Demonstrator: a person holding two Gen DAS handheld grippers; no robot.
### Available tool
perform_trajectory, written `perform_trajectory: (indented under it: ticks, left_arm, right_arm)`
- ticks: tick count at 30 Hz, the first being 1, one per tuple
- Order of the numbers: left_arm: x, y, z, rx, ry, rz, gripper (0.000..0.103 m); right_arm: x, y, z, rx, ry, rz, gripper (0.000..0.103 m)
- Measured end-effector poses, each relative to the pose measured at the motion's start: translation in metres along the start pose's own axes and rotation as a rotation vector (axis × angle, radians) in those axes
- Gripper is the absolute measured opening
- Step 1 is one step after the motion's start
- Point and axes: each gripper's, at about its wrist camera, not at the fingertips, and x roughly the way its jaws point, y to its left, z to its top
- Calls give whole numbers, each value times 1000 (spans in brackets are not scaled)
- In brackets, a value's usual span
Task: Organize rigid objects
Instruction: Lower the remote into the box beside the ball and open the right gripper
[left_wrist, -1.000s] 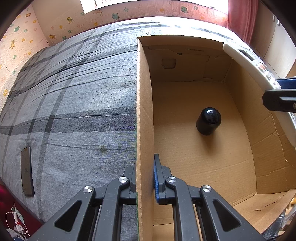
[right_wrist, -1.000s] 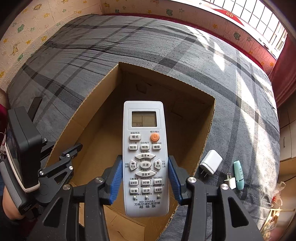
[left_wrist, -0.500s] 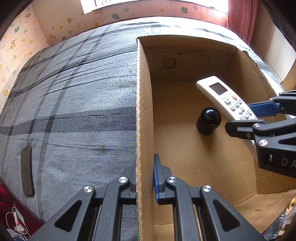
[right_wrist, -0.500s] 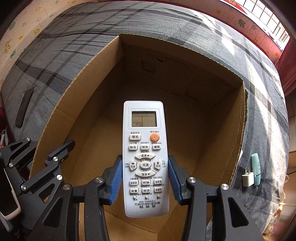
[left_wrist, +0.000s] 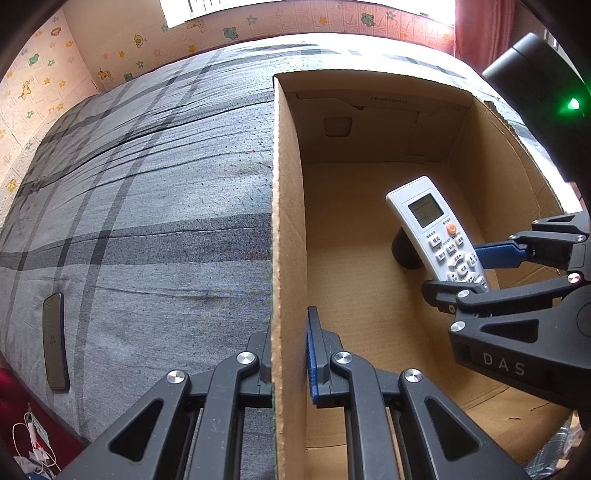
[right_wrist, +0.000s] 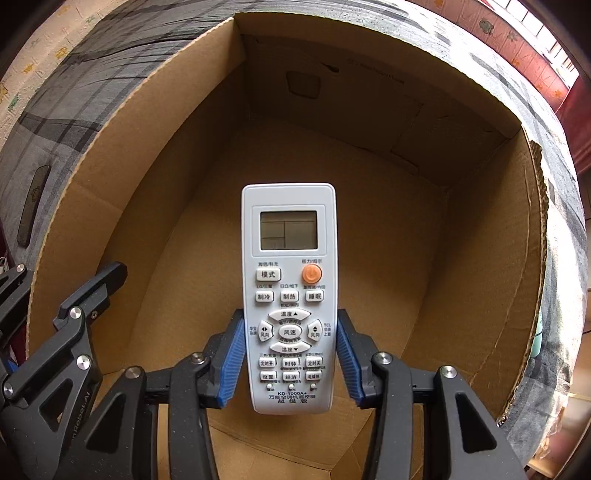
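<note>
Lowered since a second ago: remote control (right_wrist: 289, 295) now hangs inside cardboard box (left_wrist: 288, 221), above black cylinder (left_wrist: 404, 251) at 3 o'clock | right gripper (right_wrist: 290, 354) clamped on remote control | left gripper (left_wrist: 290, 354) pinching box wall | release likely next.

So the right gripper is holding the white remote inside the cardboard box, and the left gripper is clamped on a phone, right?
Not quite. The left gripper is clamped on the cardboard box wall, as the left wrist view shows. The right gripper does hold the white remote inside the box.
</note>
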Motion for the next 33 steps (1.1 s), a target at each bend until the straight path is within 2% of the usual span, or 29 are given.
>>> perform_trajectory:
  ticks: [9,13,21,25,29,30,33]
  left_arm:
    - [0,-1,0,2,0,4,12]
    - [0,-1,0,4,-1,5,12]
    - [0,-2,0,1,1,8,12]
    - [0,-3,0,3,0,12,12]
    - [0,-3,-1,4,-2,10,12]
    - [0,-3,-1,4,-2,11,12]
    - [0,-3,-1,8,-2,12,12]
  right_arm:
    - [10,-7,13,7,44,13,50]
    - [7,-6,16,-1,18,22,50]
    - [-6,-11,22,-4,-35,23,74]
    - [-14,-10,20,-8,-64,18,77]
    - [-23,-5,18,-7,-99,6,90]
    - [-24,10,9,-6,-108,-2,90]
    - [-34,12,7,-11,-124,-14,91]
